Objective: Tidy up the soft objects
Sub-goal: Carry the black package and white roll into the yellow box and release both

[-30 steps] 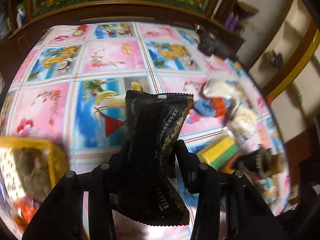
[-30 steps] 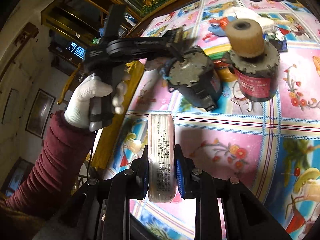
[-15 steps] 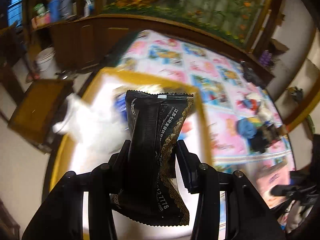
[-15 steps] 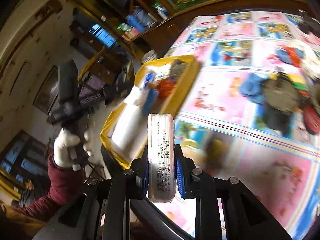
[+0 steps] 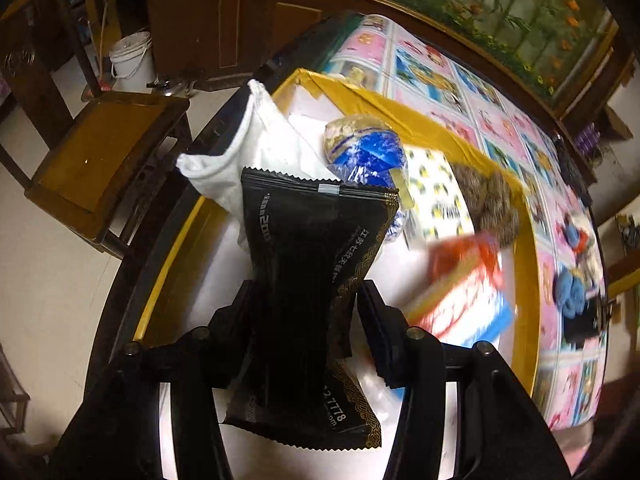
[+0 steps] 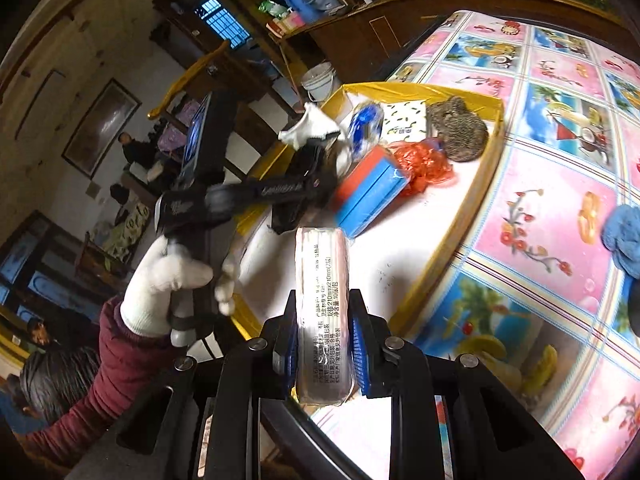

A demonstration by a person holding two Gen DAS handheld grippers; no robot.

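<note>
- A yellow-rimmed tray [image 6: 491,148] with a white floor sits at the corner of the bench [image 6: 560,184], which wears a pink and blue picture cloth.
- In the tray, right wrist view: a brown furry lump [image 6: 460,128] at 1 o'clock, a red plastic bag [image 6: 424,164] beside it, a red and blue box [image 6: 370,190] near the middle, a white spotted pack [image 6: 404,120] and a blue foil pack [image 6: 366,124] toward 12, and a white cloth [image 6: 306,126] draped over the far rim at 11.
- Left claw [image 5: 304,320], over the tray: its jaws are opening, with a black sachet [image 5: 312,272] upright between them, still pinched at its waist.
- Right claw [image 6: 323,336], over the tray's near edge: closed on a slim tissue pack [image 6: 322,312], held upright.
- A white-gloved hand [image 6: 168,280] with a maroon sleeve holds the left claw's handle at 9 o'clock.
- A blue fluffy thing [image 6: 624,236] lies on the cloth outside the tray at 3 o'clock.
</note>
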